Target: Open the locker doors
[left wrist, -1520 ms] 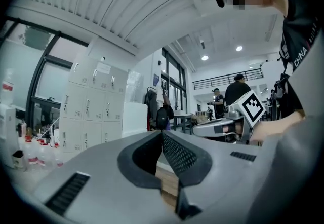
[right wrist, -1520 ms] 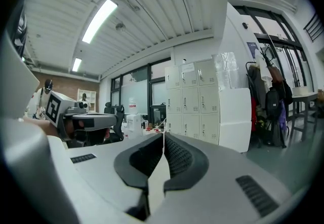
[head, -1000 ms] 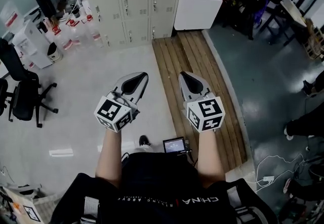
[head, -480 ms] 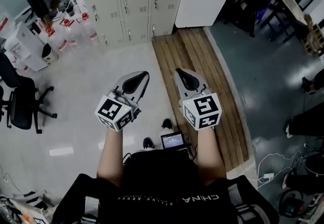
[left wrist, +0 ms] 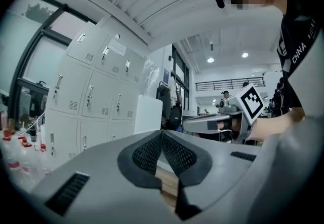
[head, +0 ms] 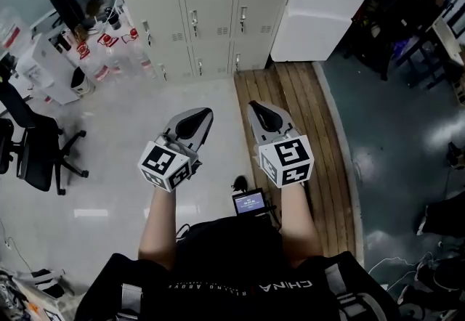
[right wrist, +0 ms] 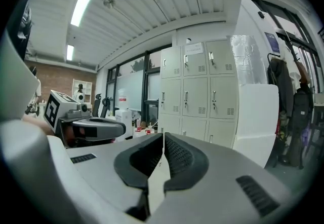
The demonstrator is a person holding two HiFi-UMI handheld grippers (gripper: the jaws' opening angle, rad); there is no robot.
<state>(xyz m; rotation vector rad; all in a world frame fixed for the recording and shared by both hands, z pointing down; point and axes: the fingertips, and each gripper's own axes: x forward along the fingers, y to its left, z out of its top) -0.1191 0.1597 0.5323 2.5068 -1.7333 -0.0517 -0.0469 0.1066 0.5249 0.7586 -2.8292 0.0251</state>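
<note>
A bank of beige lockers (head: 211, 14) stands at the far end of the floor, every door closed, each with a small metal handle. The lockers also show in the left gripper view (left wrist: 86, 96) and the right gripper view (right wrist: 202, 91). Both grippers are held out side by side in front of the person, well short of the lockers. My left gripper (head: 205, 112) is shut, its ribbed pads meeting at the tip (left wrist: 162, 134) with nothing between them. My right gripper (head: 253, 105) is likewise shut and empty (right wrist: 163, 137).
A white cabinet (head: 323, 3) stands against the lockers' right side. A strip of wooden planks (head: 290, 116) runs toward them. Left are bottles (head: 109, 43), a white unit (head: 43, 65) and a black office chair (head: 33, 145). A small screen (head: 249, 202) hangs at the person's waist.
The lockers and white cabinet have come closer and lower in the head view as the person walks toward them. Both grippers keep their pose and stay shut.
</note>
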